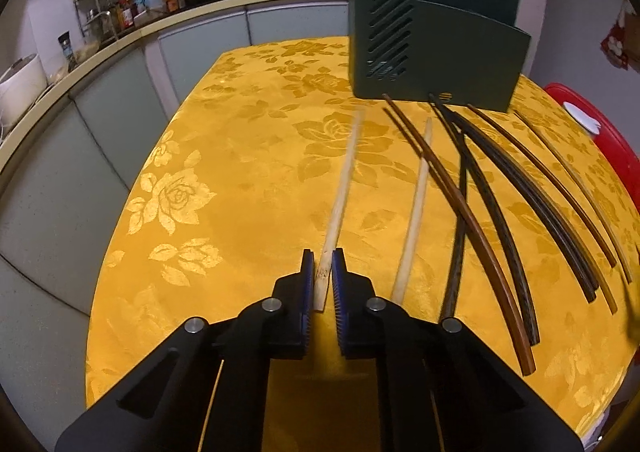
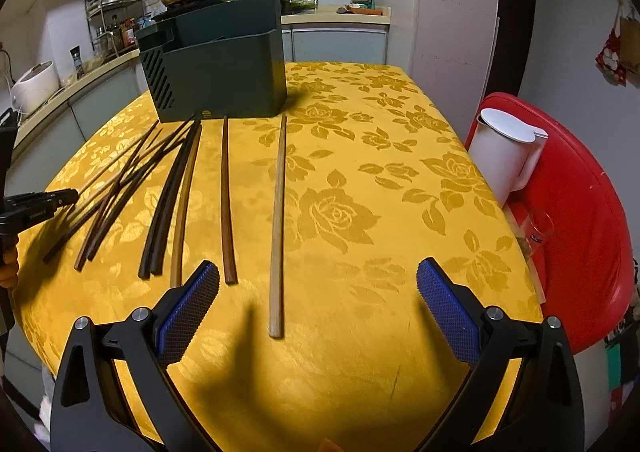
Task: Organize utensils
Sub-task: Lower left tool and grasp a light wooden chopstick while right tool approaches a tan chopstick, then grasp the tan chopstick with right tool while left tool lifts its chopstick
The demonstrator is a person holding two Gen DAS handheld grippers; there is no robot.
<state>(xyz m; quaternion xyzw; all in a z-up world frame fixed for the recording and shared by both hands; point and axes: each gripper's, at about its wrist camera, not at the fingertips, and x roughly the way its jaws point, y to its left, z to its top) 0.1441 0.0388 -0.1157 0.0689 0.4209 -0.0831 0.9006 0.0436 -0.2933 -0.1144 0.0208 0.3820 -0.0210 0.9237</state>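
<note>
yellow rose-patterned cloth [image 2: 360,180] covers the table, with a kitchen counter [image 1: 120,36] curving along the wall behind it. toward the far side of the cloth we see a dark green utensil holder [image 1: 436,52] standing upright, slatted on one side.

our left gripper [image 1: 324,276] has its blue pads closed on the thick end of a pale bamboo chopstick [image 1: 340,196], which points away toward the holder; whether its far end rests on the cloth we cannot tell. just to its right a second pale chopstick [image 1: 416,204] lies on the cloth, and beyond that we see a loose fan of dark and brown chopsticks [image 1: 492,212], some crossing each other, their tips near the holder's base.

our right gripper [image 2: 318,292] hovers with its fingers wide apart above the near edge of the table, gripping nothing. a light wooden chopstick [image 2: 277,228] lies between its pads in view, and a brown chopstick [image 2: 227,204] lies beside the left pad. a white jug [image 2: 500,160] stands on a red surface [image 2: 588,220] at the right.
</note>
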